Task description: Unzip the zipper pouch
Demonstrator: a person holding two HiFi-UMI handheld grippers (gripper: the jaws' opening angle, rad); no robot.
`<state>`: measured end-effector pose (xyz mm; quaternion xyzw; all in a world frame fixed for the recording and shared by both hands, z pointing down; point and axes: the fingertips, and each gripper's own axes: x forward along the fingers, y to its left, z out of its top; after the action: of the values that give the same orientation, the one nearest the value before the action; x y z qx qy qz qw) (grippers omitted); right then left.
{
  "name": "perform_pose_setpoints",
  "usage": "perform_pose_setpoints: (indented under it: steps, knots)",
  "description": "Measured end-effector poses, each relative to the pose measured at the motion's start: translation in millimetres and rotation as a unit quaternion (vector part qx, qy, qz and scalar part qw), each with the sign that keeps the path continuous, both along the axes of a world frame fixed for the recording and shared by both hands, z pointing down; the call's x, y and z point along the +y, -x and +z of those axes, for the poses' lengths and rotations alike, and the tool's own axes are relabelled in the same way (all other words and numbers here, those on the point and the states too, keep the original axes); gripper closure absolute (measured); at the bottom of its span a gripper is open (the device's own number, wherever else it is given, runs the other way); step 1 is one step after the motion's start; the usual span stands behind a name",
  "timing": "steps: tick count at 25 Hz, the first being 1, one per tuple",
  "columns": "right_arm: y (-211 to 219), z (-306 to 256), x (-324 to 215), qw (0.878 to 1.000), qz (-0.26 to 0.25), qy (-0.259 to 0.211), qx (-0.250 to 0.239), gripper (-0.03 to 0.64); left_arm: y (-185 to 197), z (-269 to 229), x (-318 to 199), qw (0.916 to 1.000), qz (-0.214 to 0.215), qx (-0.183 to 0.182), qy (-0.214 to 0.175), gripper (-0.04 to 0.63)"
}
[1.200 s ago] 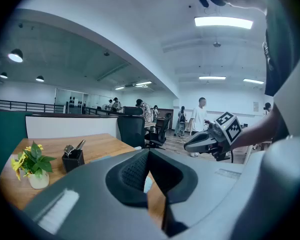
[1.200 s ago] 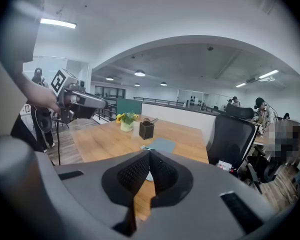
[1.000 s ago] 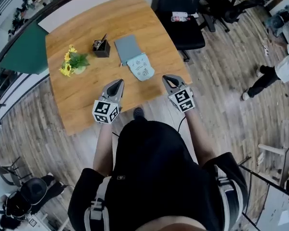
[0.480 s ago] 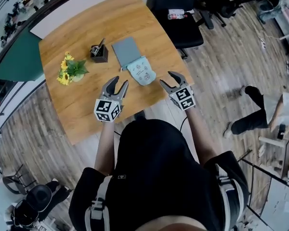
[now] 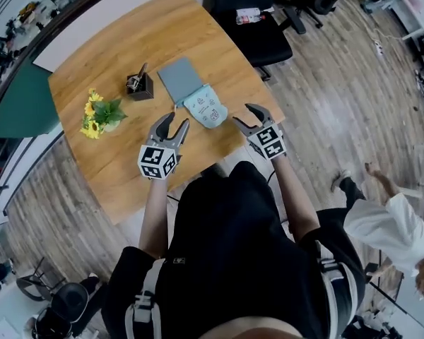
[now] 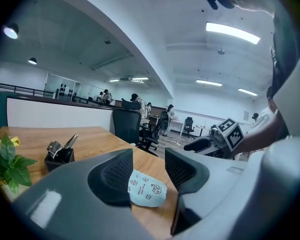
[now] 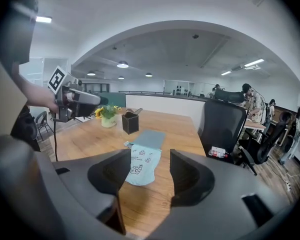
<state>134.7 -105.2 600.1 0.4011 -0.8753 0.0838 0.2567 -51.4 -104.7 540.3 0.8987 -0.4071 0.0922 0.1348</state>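
The light-blue printed zipper pouch (image 5: 205, 106) lies flat on the wooden table (image 5: 120, 168), its far end against a grey-blue notebook (image 5: 180, 78). My left gripper (image 5: 173, 124) hovers just short of the pouch's left side. My right gripper (image 5: 247, 116) hovers at the table's edge to the pouch's right. Both sets of jaws are opening and hold nothing. In the left gripper view the pouch (image 6: 147, 189) lies on the table beyond the spread jaws (image 6: 149, 160). The right gripper view shows the pouch (image 7: 140, 166) ahead of its parted jaws (image 7: 150, 159).
A black pen holder (image 5: 140, 85) and a small pot of sunflowers (image 5: 102, 113) stand left of the notebook. A black office chair (image 5: 258, 34) sits at the table's far right corner. A person (image 5: 389, 224) is on the wood floor at the right.
Both grippers' jaws went from shut to wide apart and edged slightly closer to the pouch. The person on the floor at the right moved nearer.
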Motion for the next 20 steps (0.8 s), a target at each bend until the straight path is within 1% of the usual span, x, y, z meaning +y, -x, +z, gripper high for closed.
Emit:
perform_pose_setpoints:
  steps: [4, 8, 12, 20]
  knots:
    - [-0.5, 5.6, -8.6, 1.000, 0.004, 0.017, -0.015, 0.376, -2.1, 4.9, -6.0, 0.9999, 0.006, -0.002, 0.009, 0.396]
    - [5.4, 14.9, -27.1, 0.999, -0.011, 0.036, -0.020, 0.380, 0.3, 11.5, -15.3, 0.9998, -0.005, -0.008, 0.020, 0.397]
    - [14.4, 28.5, -49.4, 0.997, -0.038, 0.050, -0.037, 0.391, 2.0, 16.8, -27.0, 0.9990, -0.028, -0.013, 0.032, 0.402]
    - [22.6, 67.4, -87.1, 0.989, -0.074, 0.110, -0.063, 0.396, 5.9, 40.8, -43.9, 0.9937, -0.073, -0.029, 0.079, 0.408]
